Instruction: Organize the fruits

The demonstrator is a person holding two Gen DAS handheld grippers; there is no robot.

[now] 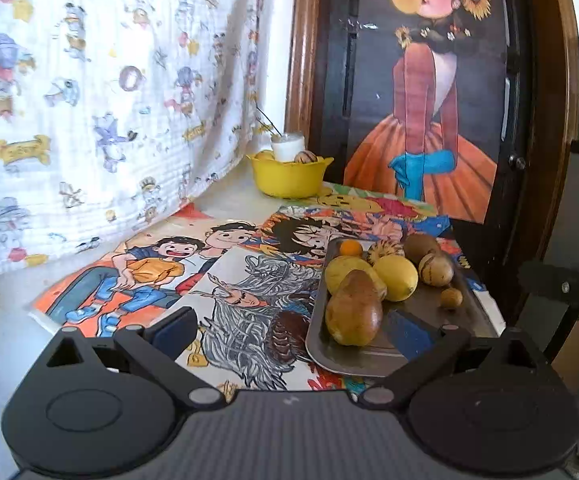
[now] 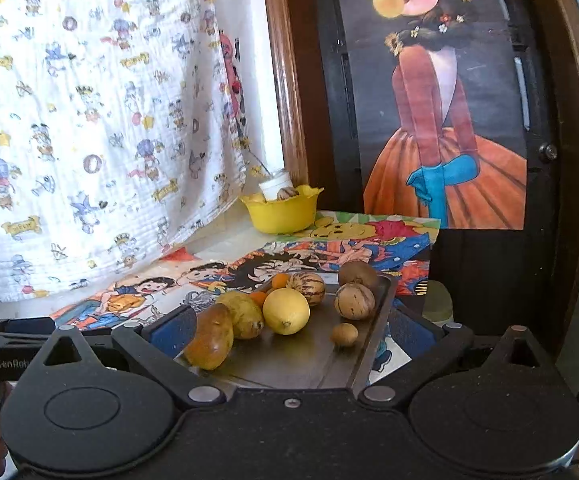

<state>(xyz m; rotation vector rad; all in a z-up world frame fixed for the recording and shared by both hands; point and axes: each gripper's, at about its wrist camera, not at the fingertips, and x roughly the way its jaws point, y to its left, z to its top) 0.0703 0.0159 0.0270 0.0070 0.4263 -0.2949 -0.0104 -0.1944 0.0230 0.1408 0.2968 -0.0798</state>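
The fruits lie on a grey metal tray (image 1: 417, 312) at the right side of the table (image 1: 225, 200), on top of cartoon posters (image 1: 225, 272). A brown pear (image 1: 353, 312) lies nearest, a yellow lemon (image 1: 395, 277) just behind it, then two striped melons (image 1: 435, 269), a kiwi (image 1: 420, 245), a small orange (image 1: 350, 248) and a little nut (image 1: 451, 298). A yellow bowl (image 1: 288, 179) stands far back, near the hanging printed cloth (image 1: 89, 112), holding a white cup (image 1: 287, 148). The left gripper (image 1: 293, 330) has its fingers wide apart and holds nothing. The right gripper (image 2: 293, 330) also has its fingers apart, on both sides of the tray, gripping nothing.
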